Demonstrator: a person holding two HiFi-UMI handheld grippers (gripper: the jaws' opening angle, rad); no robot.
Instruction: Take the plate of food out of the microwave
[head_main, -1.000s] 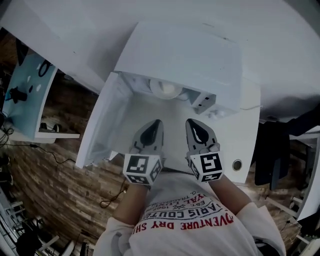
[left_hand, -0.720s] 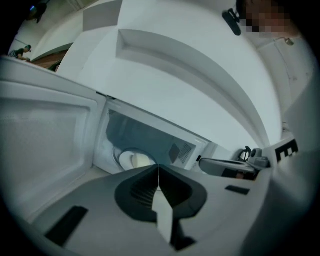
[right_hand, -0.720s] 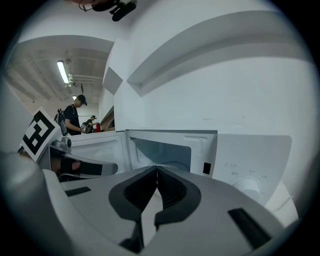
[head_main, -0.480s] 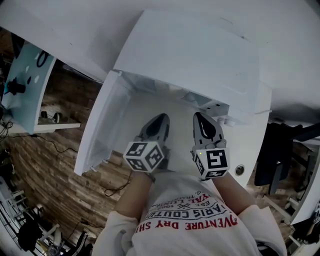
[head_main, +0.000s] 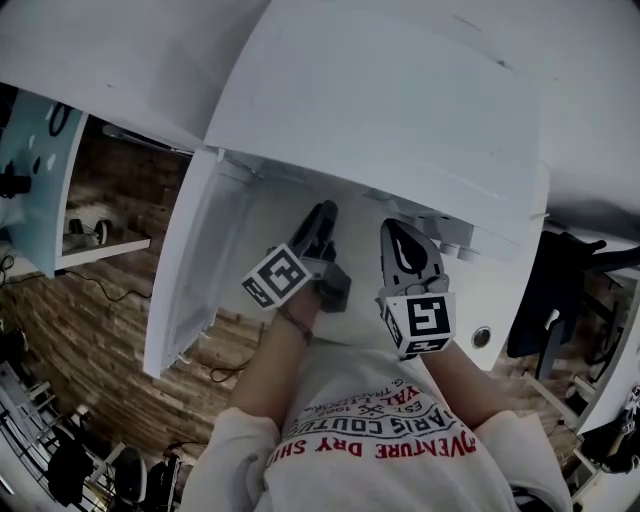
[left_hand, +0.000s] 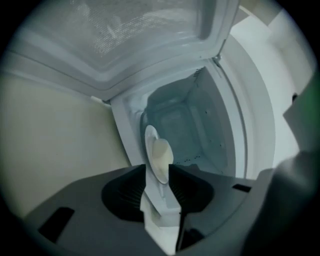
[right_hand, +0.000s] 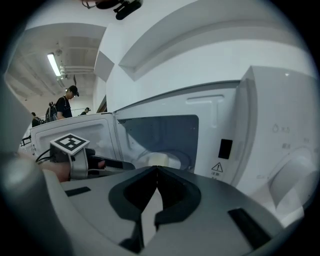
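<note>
Looking down from the head view, I cannot see the plate at all. The white top of the microwave (head_main: 380, 110) covers the chamber, and only the open door (head_main: 190, 270), swung out to the left of the left gripper (head_main: 324, 216), is plain.

The plate (left_hand: 151, 145) and food (left_hand: 162, 156) show only in the gripper views. In the left gripper view they sit inside the chamber, ahead of the jaw tips and in line with the gap. That view is rolled, so the plate appears to stand on edge. The food is a pale mound, and I cannot tell what it is. Nor can I identify the white surface seen through the gap nearer the camera. In the right gripper view the jaw bodies cut off the plate's near rim.

Left jaws: opening, a narrow gap at present, pads pressing on nothing. Right gripper (right_hand: 157, 169): jaws together at the tips, nothing between them.

Pose: the left forearm (head_main: 265, 375) is stretched forward. The left gripper is rolled onto its side, jaws pointing into the chamber mouth. The right gripper is level and held outside the opening, jaws aimed at the plate, with the control panel (right_hand: 285, 150) off to their right. Figures (right_hand: 65, 105) stand far to the left of the right jaws, too small to detail.
</note>
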